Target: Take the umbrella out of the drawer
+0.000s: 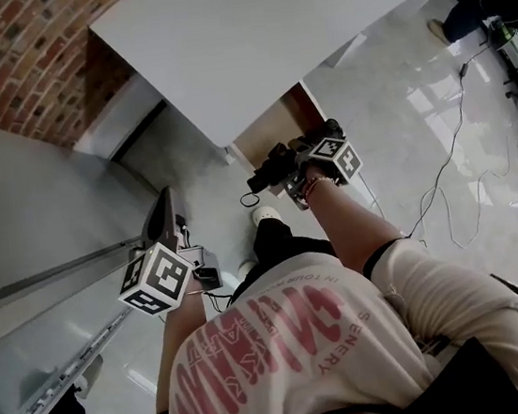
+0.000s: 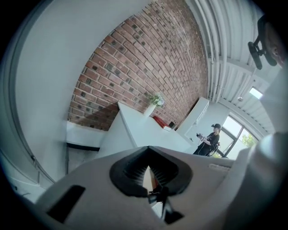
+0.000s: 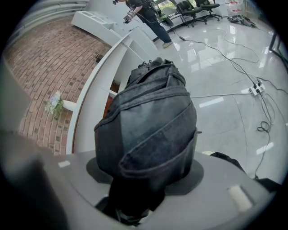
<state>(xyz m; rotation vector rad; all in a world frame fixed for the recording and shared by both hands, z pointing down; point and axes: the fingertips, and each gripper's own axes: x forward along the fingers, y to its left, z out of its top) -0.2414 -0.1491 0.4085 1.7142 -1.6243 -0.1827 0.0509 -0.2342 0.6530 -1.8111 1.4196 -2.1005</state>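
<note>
1. A brick wall stands beyond the desk's left corner.
2. The left gripper hangs at the person's left side, well off the left edge of the desk, and its marker cube faces up. Its jaws are drawn together: only a thin wedge of light shows between the ribbed pads, and nothing sits between them.
3. The desk is white and plain-topped. In the left gripper view a potted plant stands on it near the brick wall. A flat red thing lies on the desk just beside the plant.
4. Under the desk's near edge is a brown, wood-lined opening. Whether a drawer is pulled out of it cannot be told from here.
5. The umbrella is folded in a dark grey fabric sleeve. It is held in the air just in front of that opening, touching neither the opening nor the desk.
6. The right gripper is clenched on the umbrella. Its pads press on both sides, and the rest of the bundle juts forward past the jaws.
7. Thin cables trail across the glossy pale floor to the right of the desk. A power strip lies among them.
8. Another person stands past the desk's right corner, with office chairs beyond.
</note>
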